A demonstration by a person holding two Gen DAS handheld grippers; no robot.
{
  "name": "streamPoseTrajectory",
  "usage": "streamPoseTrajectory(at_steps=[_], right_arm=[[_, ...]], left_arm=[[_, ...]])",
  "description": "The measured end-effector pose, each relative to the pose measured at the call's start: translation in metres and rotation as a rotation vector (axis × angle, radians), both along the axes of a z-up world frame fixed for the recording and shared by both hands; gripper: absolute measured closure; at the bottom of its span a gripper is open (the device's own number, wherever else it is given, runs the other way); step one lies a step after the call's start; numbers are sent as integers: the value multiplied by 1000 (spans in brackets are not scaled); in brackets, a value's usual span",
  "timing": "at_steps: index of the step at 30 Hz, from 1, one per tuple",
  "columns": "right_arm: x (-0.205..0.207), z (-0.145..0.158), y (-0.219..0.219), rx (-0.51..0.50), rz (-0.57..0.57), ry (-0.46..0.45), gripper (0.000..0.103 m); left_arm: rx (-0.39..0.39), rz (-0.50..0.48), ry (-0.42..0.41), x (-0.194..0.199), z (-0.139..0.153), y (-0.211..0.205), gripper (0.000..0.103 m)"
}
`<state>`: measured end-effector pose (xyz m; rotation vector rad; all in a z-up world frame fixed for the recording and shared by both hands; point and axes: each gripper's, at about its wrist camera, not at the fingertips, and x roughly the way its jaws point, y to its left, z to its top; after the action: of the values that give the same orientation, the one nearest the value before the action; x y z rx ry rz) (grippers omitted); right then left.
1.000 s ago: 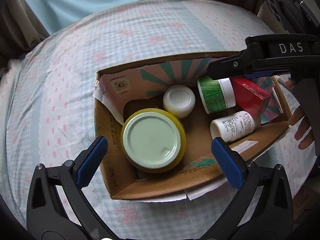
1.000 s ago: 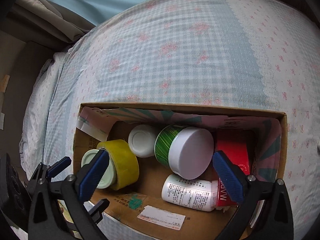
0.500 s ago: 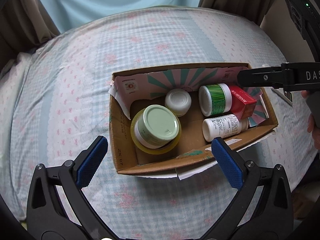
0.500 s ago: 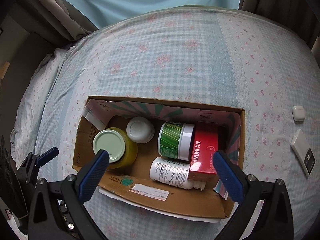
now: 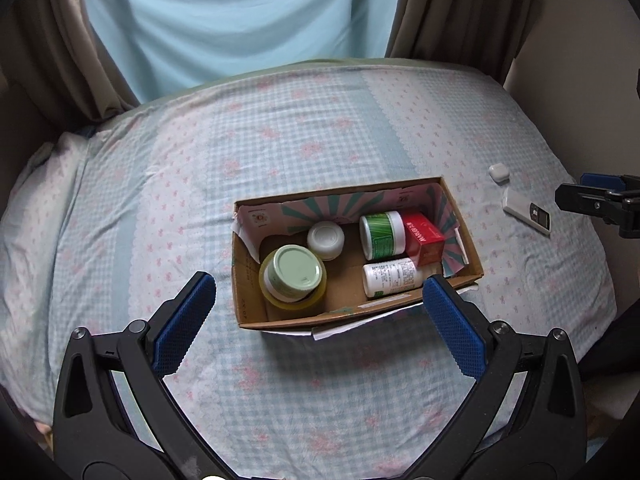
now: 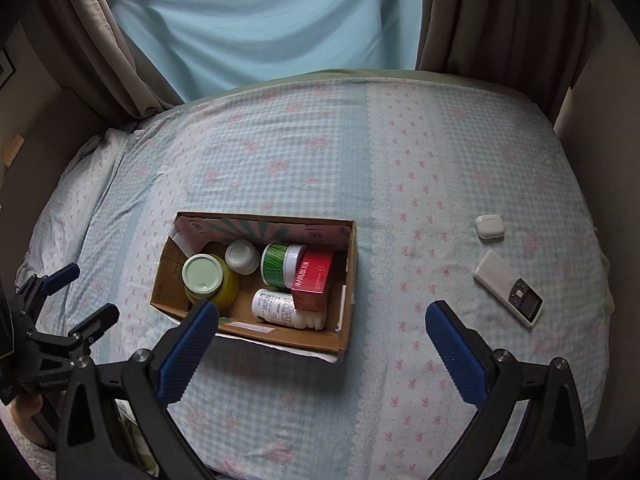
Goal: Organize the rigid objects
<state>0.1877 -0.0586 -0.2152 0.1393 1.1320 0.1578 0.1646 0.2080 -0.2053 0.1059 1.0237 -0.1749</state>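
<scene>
An open cardboard box (image 5: 252, 304) (image 6: 348, 280) sits on the checked bedspread. In it are a yellow jar with a pale green lid (image 5: 298, 270) (image 6: 203, 274), a small white jar (image 5: 326, 238) (image 6: 242, 255), a green jar with a white lid (image 5: 382, 236) (image 6: 280, 266), a red carton (image 5: 424, 238) (image 6: 314, 280) and a white bottle lying down (image 5: 390, 278) (image 6: 278, 306). My left gripper (image 5: 318, 314) is open and empty, high above the box's near side. My right gripper (image 6: 320, 344) is open and empty, above the bed just right of the box.
A white earbud case (image 6: 489, 227) (image 5: 499, 172) and a white remote with a dark end (image 6: 508, 287) (image 5: 527, 210) lie on the bed right of the box. Curtains (image 6: 260, 20) hang behind the bed. The bed edges fall away left and right.
Both grippers have pulled up and back from the box, so it looks much smaller. The earbud case and remote have come into view. Nothing in the box has moved.
</scene>
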Motion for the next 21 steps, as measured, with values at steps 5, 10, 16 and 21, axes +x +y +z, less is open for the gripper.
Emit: streamPoseTrajectory(at_steps=[5, 10, 16, 21], right_arm=[[-28, 12, -62, -28, -71, -2, 0], [-44, 17, -116, -99, -102, -5, 0], [-42, 10, -175, -179, -110, 13, 0], [-21, -12, -214, -215, -50, 36, 0]], left_arm=[[-17, -55, 17, -5, 14, -41, 0], [-29, -115, 20, 4, 23, -91, 0], [-7, -186, 34, 50, 21, -152, 0], [33, -283, 54, 98, 6, -214, 0]])
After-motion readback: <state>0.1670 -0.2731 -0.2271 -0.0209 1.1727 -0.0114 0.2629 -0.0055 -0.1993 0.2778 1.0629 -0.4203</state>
